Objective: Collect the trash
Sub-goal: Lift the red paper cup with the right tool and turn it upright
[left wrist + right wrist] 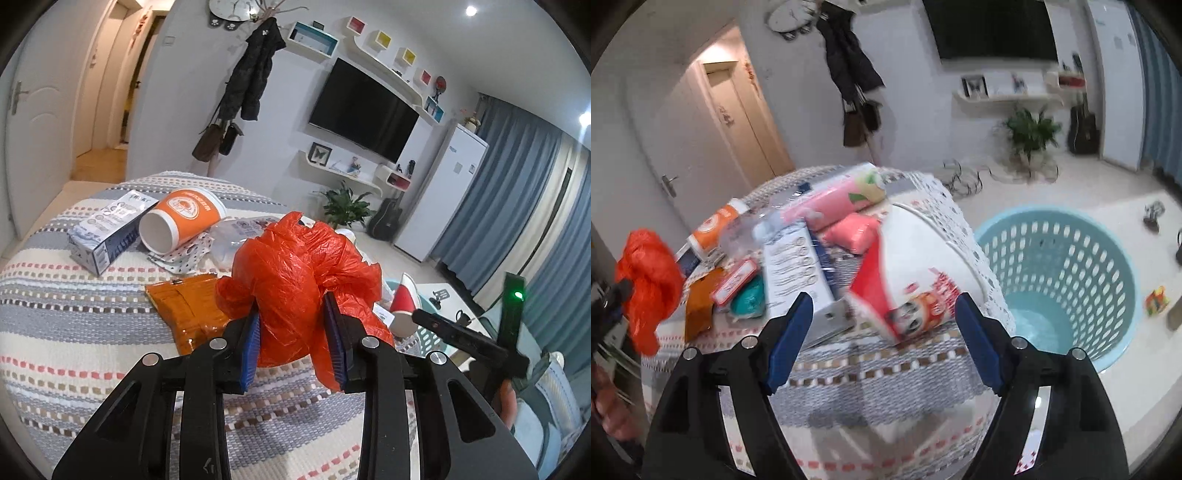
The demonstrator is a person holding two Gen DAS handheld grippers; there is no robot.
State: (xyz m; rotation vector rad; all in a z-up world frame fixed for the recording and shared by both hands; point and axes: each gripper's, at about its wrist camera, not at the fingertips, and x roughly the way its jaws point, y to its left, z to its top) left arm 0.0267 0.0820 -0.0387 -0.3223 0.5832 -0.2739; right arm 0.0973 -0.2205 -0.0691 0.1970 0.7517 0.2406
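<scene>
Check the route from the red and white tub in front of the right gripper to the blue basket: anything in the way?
Nothing visible. The tub lies at the table's edge, the blue basket stands open on the floor just beyond, and the right gripper is open.

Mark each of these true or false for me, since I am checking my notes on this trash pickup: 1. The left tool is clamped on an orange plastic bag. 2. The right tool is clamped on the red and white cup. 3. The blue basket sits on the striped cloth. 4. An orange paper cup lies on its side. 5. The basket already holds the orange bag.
1. True: the left tool pinches the orange plastic bag.
2. False: the right tool is open; the red and white cup lies beyond its pads.
3. False: the blue basket stands on the floor beside the striped cloth.
4. True: the orange paper cup lies tipped over.
5. False: the bag is in the left tool.
</scene>
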